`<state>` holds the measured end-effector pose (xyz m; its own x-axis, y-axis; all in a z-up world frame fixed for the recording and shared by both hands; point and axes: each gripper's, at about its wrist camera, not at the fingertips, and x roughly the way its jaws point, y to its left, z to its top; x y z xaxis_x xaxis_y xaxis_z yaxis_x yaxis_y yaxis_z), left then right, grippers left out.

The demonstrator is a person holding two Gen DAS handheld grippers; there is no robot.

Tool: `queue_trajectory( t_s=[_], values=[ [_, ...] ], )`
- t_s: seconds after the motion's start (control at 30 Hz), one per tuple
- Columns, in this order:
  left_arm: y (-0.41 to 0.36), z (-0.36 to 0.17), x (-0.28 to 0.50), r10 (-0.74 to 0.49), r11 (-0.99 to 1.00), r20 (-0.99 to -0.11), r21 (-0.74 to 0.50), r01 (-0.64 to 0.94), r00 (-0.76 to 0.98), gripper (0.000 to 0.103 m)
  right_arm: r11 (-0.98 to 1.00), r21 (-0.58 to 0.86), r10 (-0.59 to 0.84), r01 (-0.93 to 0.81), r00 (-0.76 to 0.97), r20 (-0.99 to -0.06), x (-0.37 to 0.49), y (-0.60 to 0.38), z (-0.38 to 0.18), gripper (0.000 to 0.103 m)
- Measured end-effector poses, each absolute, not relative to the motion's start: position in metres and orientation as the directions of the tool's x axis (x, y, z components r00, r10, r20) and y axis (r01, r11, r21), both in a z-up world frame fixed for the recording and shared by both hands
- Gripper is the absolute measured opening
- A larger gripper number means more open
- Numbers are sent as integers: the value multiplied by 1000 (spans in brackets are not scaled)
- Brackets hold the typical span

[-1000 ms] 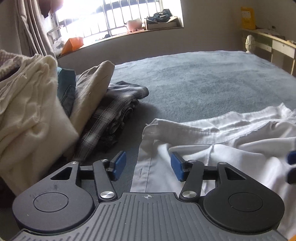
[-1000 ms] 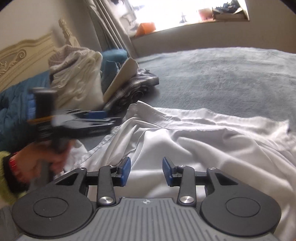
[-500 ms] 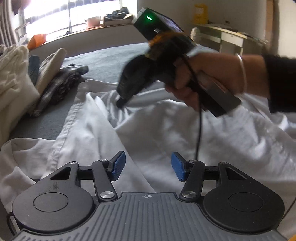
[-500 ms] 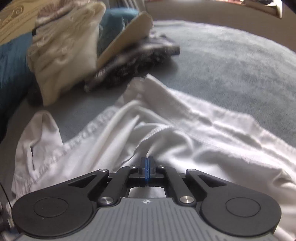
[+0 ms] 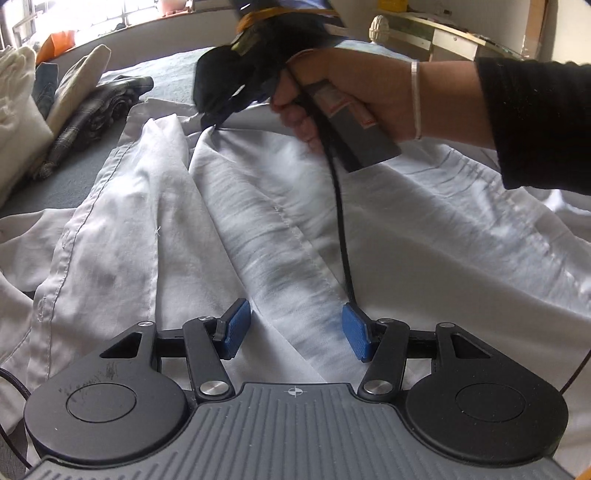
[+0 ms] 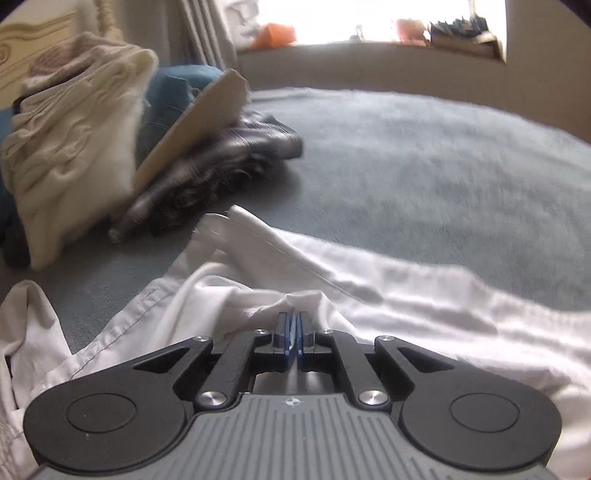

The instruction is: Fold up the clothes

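Left gripper (image 5: pixel 293 330) is sitting with its jaws apart, hovering over the white shirt (image 5: pixel 258 229) with nothing pinched, just a long seamed fold of the fabric running up between the blue pads (image 5: pixel 236 328). Right gripper (image 6: pixel 293 332) has its pads pressed on a little bunch of that same white shirt (image 6: pixel 369 295), though the jaws are easing open a touch with a sliver of cloth visible between them. From the left wrist view you can see the person's right hand (image 5: pixel 351 92), dark sleeve and a thin bracelet, holding that right gripper (image 5: pixel 216 123) by its handle, tip down on a pulled-up ridge of shirt. A black cable (image 5: pixel 341 229) hangs down from it. Shirt is spread out rumpled across the grey-blue bed (image 6: pixel 424 166). Further back on the left there's a pile of clothes (image 6: pixel 74 147): cream knit, something denim blue, beige, and a dark plaid piece. Bright window (image 6: pixel 369 14) behind all that.
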<state>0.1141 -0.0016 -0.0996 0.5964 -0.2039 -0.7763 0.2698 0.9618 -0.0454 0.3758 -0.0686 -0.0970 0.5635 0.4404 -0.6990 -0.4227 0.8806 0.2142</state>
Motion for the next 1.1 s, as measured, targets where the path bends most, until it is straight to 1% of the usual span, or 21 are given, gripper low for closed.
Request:
queue_trajectory(
  t_s=[0.03, 0.07, 0.1, 0.2, 0.23, 0.37, 0.47, 0.57, 0.6, 0.7, 0.77, 0.87, 0.93, 0.97, 1.0, 1.1],
  values=[
    [0, -99, 113, -206, 963, -775, -51, 266, 598, 55, 881, 242, 449, -406, 562, -695, 376, -78, -93, 11],
    [2, -98, 112, -209, 963, -772, -57, 262, 600, 55, 880, 268, 461, -392, 569, -681, 374, -88, -86, 20],
    [5, -96, 111, -210, 965, -769, -63, 256, 604, 55, 874, 292, 477, -389, 574, -665, 372, -99, -78, 21],
    [13, -90, 112, -215, 968, -757, -82, 236, 617, 55, 814, 311, 563, -491, 531, -634, 358, -112, -56, 21],
    [15, -88, 113, -218, 968, -753, -86, 235, 621, 55, 789, 300, 584, -536, 501, -639, 354, -108, -54, 21],
    [15, -93, 115, -219, 967, -770, -91, 236, 599, 55, 696, 201, 591, -689, 391, -705, 334, -72, -61, 21],
    [13, -97, 112, -219, 968, -776, -98, 230, 591, 55, 678, 188, 573, -711, 350, -741, 334, -49, -81, 20],
    [12, -98, 108, -216, 969, -778, -95, 229, 590, 55, 750, 202, 535, -630, 399, -745, 353, -36, -99, 18],
    [12, -98, 107, -216, 969, -778, -96, 229, 590, 55, 775, 232, 532, -588, 409, -741, 360, -37, -101, 18],
    [18, -96, 108, -234, 967, -776, -127, 219, 585, 55, 798, 421, 588, -431, 409, -698, 382, -68, -86, 20],
    [23, -96, 110, -254, 965, -774, -160, 210, 580, 55, 774, 492, 630, -398, 405, -662, 386, -100, -70, 20],
    [30, -95, 113, -285, 958, -770, -206, 201, 571, 55, 800, 440, 594, -408, 434, -677, 383, -150, -41, 21],
    [31, -96, 114, -293, 955, -770, -209, 209, 567, 55, 844, 386, 530, -372, 471, -705, 382, -184, -30, 33],
    [30, -97, 114, -293, 955, -771, -206, 215, 566, 55, 867, 375, 495, -327, 481, -724, 383, -201, -32, 48],
    [29, -98, 114, -293, 954, -772, -199, 223, 565, 55, 888, 363, 458, -282, 488, -743, 384, -218, -34, 50],
    [24, -101, 114, -285, 954, -776, -174, 243, 563, 55, 933, 325, 358, -154, 492, -794, 386, -264, -41, 50]
  ],
)
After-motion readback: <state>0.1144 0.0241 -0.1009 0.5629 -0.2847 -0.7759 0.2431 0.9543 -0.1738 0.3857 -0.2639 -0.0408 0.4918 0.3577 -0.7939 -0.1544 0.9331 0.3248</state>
